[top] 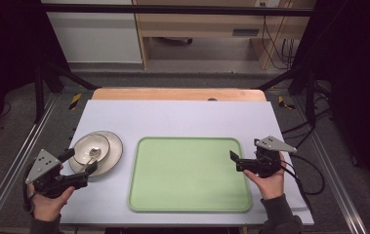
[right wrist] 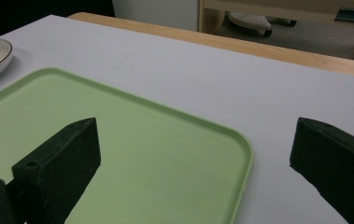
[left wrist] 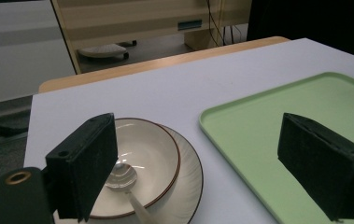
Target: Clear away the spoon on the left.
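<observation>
Claws hang open over the table (top: 182,114): our left claw (top: 81,162) nears the bowl (top: 91,147) and spoon (top: 93,153) stacked on a plate (top: 114,151) at left; our right claw (top: 236,161) straddles the green tray's (top: 190,173) right rim. We fear a clumsy pinch could tip the loose spoon out.

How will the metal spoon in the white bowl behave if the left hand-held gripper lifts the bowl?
The shiny metal spoon lies loose in the glossy white brown-rimmed bowl, handle over the rim, so it will probably slide or clatter if tilted. The bowl looks ceramic: likely rigid, slippery and breakable. It sits on a white plate, which may shift.
</observation>
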A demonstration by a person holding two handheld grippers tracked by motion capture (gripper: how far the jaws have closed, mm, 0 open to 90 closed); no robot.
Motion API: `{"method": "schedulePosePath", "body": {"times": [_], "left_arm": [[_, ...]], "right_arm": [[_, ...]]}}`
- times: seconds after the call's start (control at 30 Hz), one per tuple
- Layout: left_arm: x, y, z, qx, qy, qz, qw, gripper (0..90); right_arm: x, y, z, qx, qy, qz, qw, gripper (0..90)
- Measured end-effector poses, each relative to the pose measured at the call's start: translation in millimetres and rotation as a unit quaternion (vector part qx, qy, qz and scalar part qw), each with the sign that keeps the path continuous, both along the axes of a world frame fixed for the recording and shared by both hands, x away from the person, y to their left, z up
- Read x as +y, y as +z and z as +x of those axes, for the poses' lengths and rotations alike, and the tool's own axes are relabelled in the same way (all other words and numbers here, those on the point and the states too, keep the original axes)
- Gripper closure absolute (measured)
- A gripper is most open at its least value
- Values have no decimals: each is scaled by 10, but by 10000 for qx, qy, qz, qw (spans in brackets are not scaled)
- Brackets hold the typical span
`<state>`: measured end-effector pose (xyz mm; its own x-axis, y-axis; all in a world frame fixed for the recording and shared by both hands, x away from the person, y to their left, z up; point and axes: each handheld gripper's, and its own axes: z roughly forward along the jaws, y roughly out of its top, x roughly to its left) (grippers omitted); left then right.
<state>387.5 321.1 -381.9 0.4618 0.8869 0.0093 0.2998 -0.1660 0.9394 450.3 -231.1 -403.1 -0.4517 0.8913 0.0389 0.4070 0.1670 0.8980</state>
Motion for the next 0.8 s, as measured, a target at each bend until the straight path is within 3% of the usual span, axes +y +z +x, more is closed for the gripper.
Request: {"method": "schedulePosePath", "body": {"times": [0.5,0.8], "left_arm": [[145,-159,-77,174,132,115,9997,122],[149,-267,-65,327,157,341,9988,135]], "right_arm": [[6,-2,-1,7,-10,-3,10000,21],[5,1,-5,0,2,-4,10000,21]]}}
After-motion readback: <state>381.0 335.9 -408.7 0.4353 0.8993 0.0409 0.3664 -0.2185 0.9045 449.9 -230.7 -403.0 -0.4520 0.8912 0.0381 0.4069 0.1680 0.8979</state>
